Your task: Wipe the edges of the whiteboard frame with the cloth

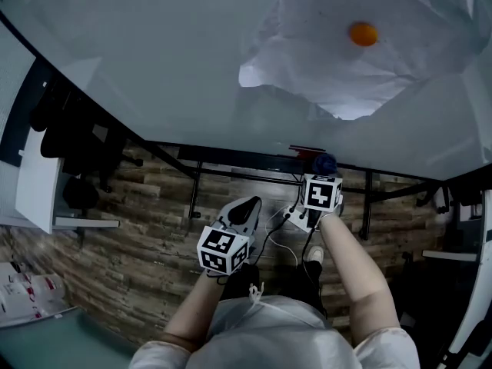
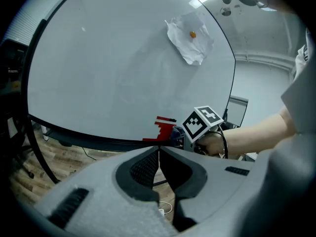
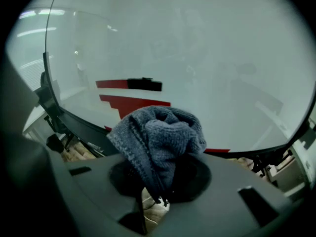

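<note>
Right gripper (image 3: 157, 184): jaws clamped on the bunched cloth (image 3: 160, 137), close to the bottom frame (image 3: 81, 125) of the whiteboard (image 3: 197, 58). Left gripper (image 2: 159, 157): jaws together, empty, below the whiteboard.

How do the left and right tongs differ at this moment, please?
The right tongs are shut on the grey cloth; the left tongs are shut on nothing. The right tongs sit at the bottom of the whiteboard frame; the left tongs hang lower, clear of it. Both carry marker cubes.
</note>
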A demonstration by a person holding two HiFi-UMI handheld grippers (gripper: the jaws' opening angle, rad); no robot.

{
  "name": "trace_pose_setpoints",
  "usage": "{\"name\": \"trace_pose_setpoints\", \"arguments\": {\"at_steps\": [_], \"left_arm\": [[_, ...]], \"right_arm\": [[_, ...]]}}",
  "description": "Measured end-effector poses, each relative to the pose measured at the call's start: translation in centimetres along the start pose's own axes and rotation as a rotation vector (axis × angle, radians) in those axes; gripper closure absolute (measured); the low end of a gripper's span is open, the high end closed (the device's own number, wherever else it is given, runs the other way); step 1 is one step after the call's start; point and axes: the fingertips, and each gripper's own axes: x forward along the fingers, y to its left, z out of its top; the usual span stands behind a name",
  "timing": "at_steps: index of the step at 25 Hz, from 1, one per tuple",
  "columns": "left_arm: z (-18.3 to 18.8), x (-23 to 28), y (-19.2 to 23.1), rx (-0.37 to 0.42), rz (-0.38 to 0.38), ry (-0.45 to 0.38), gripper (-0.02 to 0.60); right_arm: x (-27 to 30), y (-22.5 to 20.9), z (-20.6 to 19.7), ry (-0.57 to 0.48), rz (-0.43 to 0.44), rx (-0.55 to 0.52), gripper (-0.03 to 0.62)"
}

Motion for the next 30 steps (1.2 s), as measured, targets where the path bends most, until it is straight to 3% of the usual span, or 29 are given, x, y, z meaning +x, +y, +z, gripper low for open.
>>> {"name": "trace_pose_setpoints", "arguments": {"at_steps": [4, 7, 11, 18, 30], "left_arm": [[0.1, -1.2, 1.9, -0.029, 0.014, -0.011, 0.561], [0.9, -2.2, 3.1, -0.021, 0.019, -0.021, 0.561], [1.4, -4.2, 5.0, -0.023, 0.031, -0.036, 0.561], [1.9, -7.7, 8.4, -0.049, 0.071, -0.068, 0.561], [1.4, -12.0, 14.2, -0.099, 0.137, -0.103, 0.561]], "right_arm": [[-0.1, 1.5, 0.9, 0.005, -0.035, -0.123, 0.517], [0.1, 2.5, 1.5, 0.003, -0.041, -0.112, 0.517], [0.3, 7.0, 2.0, -0.006, 0.032, -0.139, 0.517], [1.4, 10.8, 2.1, 0.006, -0.01, -0.11, 0.517], [2.3, 21.5, 3.8, 0.022, 0.136, -0.135, 0.517]]}}
